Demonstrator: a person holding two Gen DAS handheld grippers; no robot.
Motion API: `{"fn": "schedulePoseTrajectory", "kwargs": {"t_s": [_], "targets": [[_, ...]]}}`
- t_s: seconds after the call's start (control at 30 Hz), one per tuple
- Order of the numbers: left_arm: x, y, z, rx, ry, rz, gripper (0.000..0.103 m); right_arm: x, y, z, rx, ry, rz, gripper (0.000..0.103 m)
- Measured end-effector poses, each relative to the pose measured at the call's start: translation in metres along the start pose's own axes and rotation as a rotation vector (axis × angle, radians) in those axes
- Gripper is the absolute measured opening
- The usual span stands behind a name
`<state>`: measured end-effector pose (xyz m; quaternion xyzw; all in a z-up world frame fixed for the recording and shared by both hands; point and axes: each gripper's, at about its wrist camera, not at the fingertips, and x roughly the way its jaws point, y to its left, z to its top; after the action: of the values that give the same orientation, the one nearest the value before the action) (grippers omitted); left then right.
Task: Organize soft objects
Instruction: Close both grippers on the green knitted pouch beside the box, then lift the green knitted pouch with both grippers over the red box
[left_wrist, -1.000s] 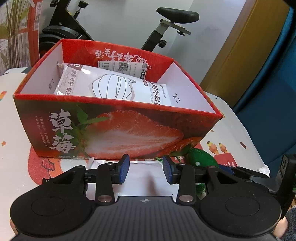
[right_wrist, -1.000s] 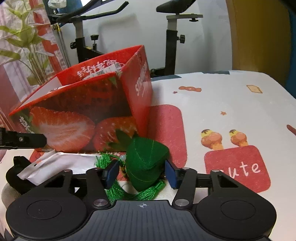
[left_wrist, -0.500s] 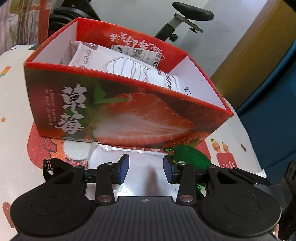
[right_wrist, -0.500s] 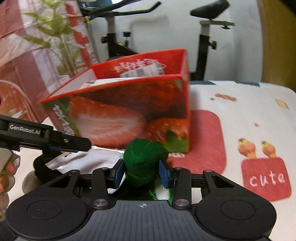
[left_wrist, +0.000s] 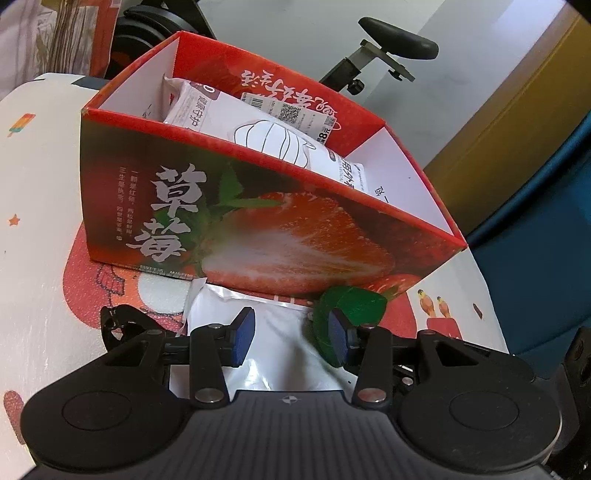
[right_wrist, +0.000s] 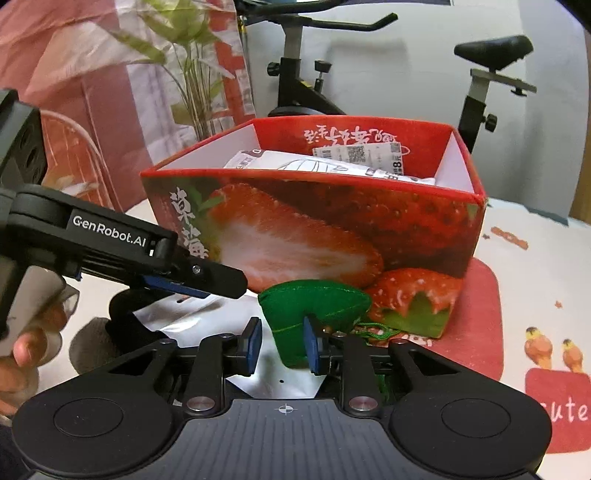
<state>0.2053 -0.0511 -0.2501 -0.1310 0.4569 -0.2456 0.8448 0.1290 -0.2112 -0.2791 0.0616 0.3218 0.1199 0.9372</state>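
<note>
A red strawberry-print box stands on the table and holds a white face-mask packet; it also shows in the right wrist view. A flat white pouch lies in front of the box. My left gripper is open just above this pouch. My right gripper is shut on a green fabric sachet with a tassel and holds it lifted in front of the box. The sachet also shows in the left wrist view.
The table has a white cartoon-print cover with red patches. An exercise bike and a plant stand behind it. A blue chair is at the right. The left gripper's body crosses the right wrist view.
My right gripper closed on the green sachet and raised it off the table toward the box. My left gripper lowered closer over the white pouch, still open.
</note>
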Motion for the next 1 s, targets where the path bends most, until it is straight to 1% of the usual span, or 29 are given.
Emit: {"fn": "schedulePoseTrajectory", "kwargs": {"t_s": [0.03,0.1,0.17,0.2,0.27,0.43,0.5,0.57,0.63,0.77,0.83,0.9,0.93,1.0], "targets": [[0.000,0.000,0.000,0.000,-0.001,-0.002,0.046,0.000,0.002,-0.001,-0.011,-0.001,-0.006,0.029],[0.003,-0.001,0.002,0.001,0.002,-0.006,0.046,-0.001,0.002,-0.001,-0.014,-0.006,-0.020,0.040],[0.006,-0.003,0.003,0.003,0.004,-0.012,0.046,-0.002,-0.002,-0.001,-0.005,-0.004,-0.037,0.048],[0.008,-0.005,0.004,0.007,0.006,-0.016,0.046,-0.002,-0.005,-0.002,-0.003,-0.005,-0.051,0.049],[0.013,-0.009,0.005,0.018,0.012,-0.023,0.046,-0.001,-0.013,-0.003,0.015,-0.009,-0.075,0.049],[0.031,-0.018,0.012,0.029,0.030,-0.034,0.046,0.002,-0.039,-0.008,0.106,-0.010,-0.076,0.049],[0.039,-0.020,0.014,0.015,0.046,-0.044,0.046,0.005,-0.048,-0.009,0.146,-0.015,-0.058,0.050],[0.047,-0.021,0.016,-0.010,0.056,-0.062,0.046,0.008,-0.055,-0.010,0.188,-0.014,-0.021,0.051],[0.053,-0.022,0.016,-0.030,0.063,-0.082,0.046,0.014,-0.056,-0.011,0.182,-0.001,-0.004,0.051],[0.057,-0.024,0.017,-0.040,0.056,-0.091,0.046,0.021,-0.052,-0.010,0.154,0.007,-0.012,0.049],[0.058,-0.021,0.017,-0.063,0.054,-0.110,0.051,0.020,-0.049,-0.010,0.147,0.004,-0.011,0.048],[0.061,-0.020,0.016,-0.090,0.064,-0.128,0.052,0.018,-0.044,-0.010,0.122,-0.003,-0.003,0.047],[0.062,-0.020,0.014,-0.093,0.075,-0.137,0.052,0.018,-0.040,-0.009,0.107,-0.006,0.003,0.047],[0.061,-0.024,0.010,-0.068,0.078,-0.124,0.053,0.017,-0.033,-0.008,0.079,-0.009,0.017,0.047]]}}
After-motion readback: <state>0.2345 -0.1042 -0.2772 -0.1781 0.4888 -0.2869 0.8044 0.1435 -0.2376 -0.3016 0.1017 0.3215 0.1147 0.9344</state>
